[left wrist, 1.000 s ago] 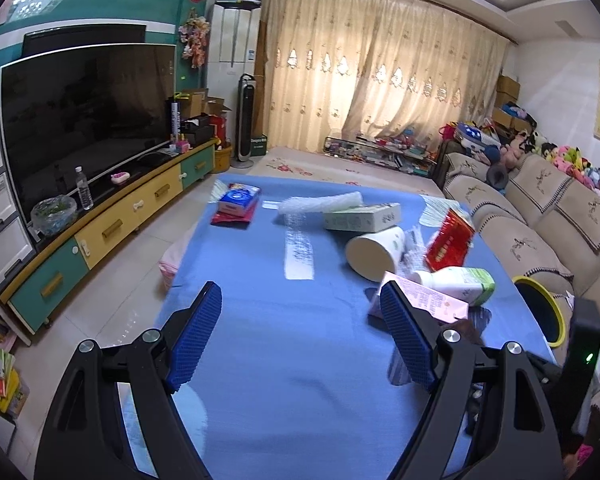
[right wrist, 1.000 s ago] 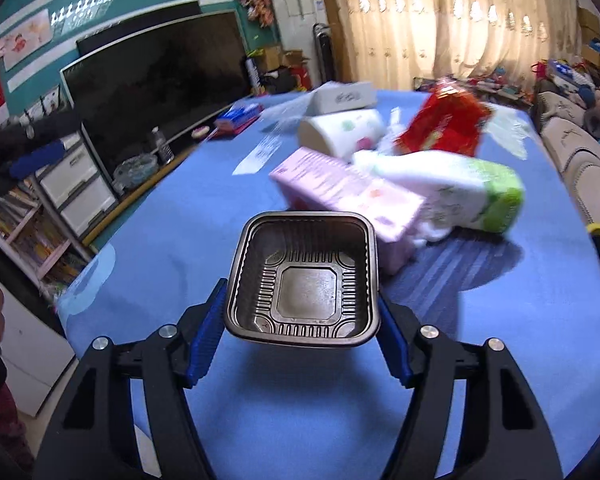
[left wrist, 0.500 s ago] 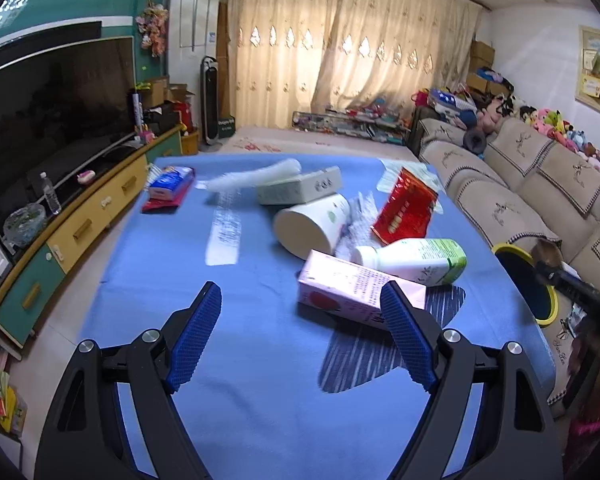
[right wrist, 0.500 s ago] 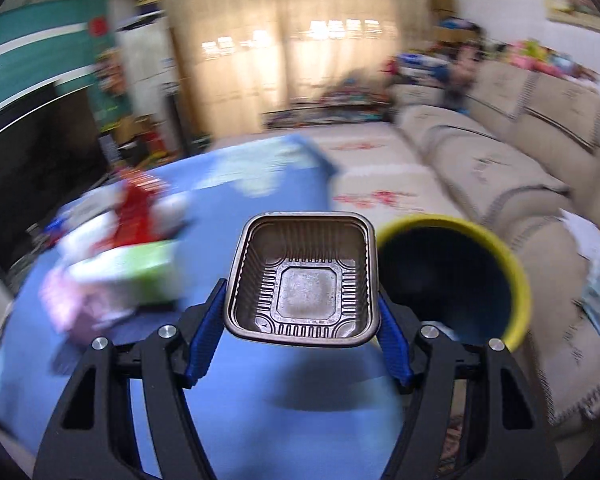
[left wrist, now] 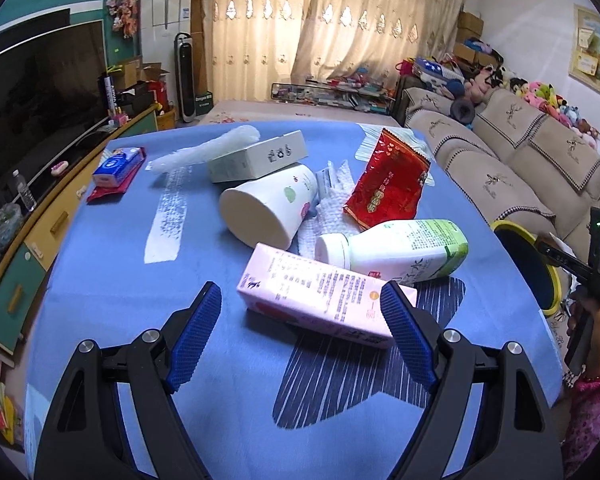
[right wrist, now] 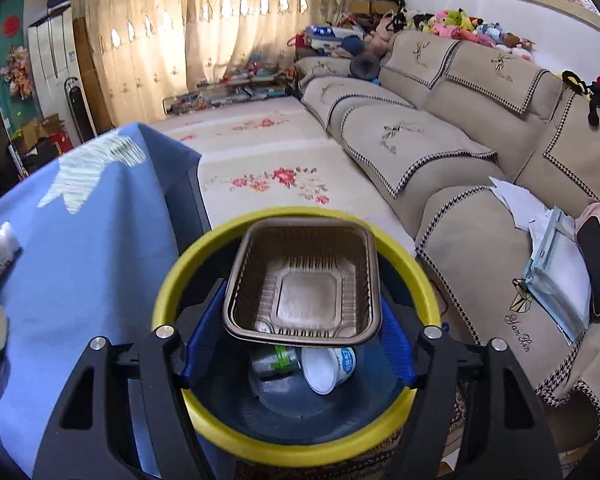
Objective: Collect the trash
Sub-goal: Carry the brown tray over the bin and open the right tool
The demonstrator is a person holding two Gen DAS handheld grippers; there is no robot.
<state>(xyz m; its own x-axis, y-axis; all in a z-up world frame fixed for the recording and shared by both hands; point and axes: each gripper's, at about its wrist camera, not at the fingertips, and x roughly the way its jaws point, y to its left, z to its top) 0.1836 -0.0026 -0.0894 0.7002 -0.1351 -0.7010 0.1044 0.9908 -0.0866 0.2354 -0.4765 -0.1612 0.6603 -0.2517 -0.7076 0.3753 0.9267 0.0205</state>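
Risk is the ribbed brown plastic tray (right wrist: pixel 302 280) catching the bin's (right wrist: pixel 168 284) yellow rim and tipping out; it sits tilted over the round bin between the right gripper (right wrist: pixel 300 332) jaws, which have just been opening; left gripper (left wrist: pixel 300 332) gapes empty before the glossy pink carton (left wrist: pixel 320 292)

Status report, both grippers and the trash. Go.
Right gripper over yellow-rimmed bin, jaws just been opening, brown tray between them. Left gripper open, nearing pink carton. Nothing blocking.
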